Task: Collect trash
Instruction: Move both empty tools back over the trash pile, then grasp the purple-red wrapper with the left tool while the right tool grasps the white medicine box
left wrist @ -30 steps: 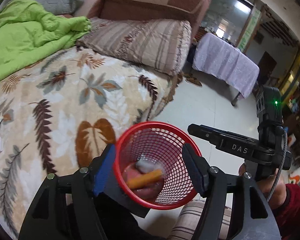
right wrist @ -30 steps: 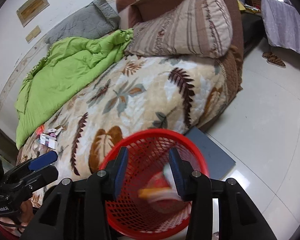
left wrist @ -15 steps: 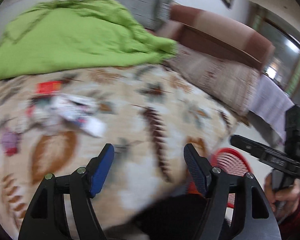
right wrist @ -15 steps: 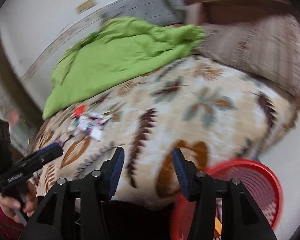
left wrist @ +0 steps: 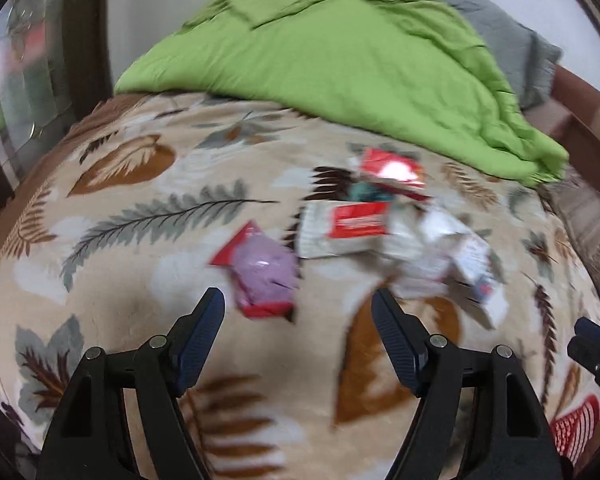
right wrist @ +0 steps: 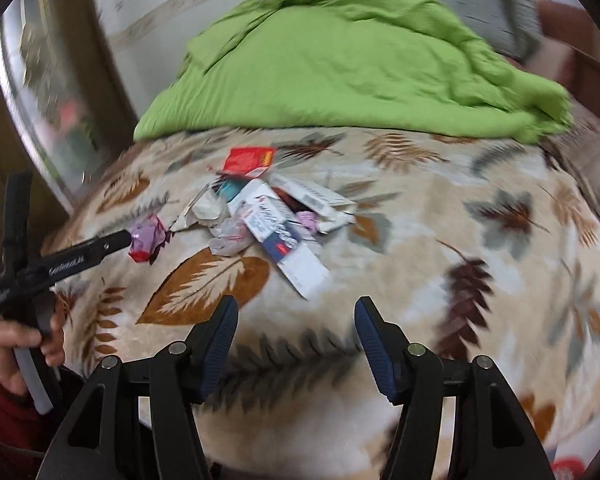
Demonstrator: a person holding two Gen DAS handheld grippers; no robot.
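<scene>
A heap of trash lies on the leaf-patterned bed cover (left wrist: 140, 208): a purple and red wrapper (left wrist: 262, 270), a white and red carton (left wrist: 346, 228), a red packet (left wrist: 392, 170) and crumpled white paper (left wrist: 432, 248). My left gripper (left wrist: 298, 316) is open and empty just short of the purple wrapper. In the right wrist view the same heap shows, with a long white and blue box (right wrist: 288, 244) and the purple wrapper (right wrist: 146, 238). My right gripper (right wrist: 296, 328) is open and empty, nearer than the heap. The red mesh basket (left wrist: 574, 428) shows at the lower right edge.
A green duvet (left wrist: 340, 52) covers the far half of the bed, with a grey pillow (left wrist: 512, 40) behind it. A wall and a dark frame (right wrist: 32, 120) stand at the left. The left gripper's body (right wrist: 60, 260) shows in the right wrist view.
Both grippers swung away from the red basket and left over the bed toward the trash heap. The views are motion-blurred.
</scene>
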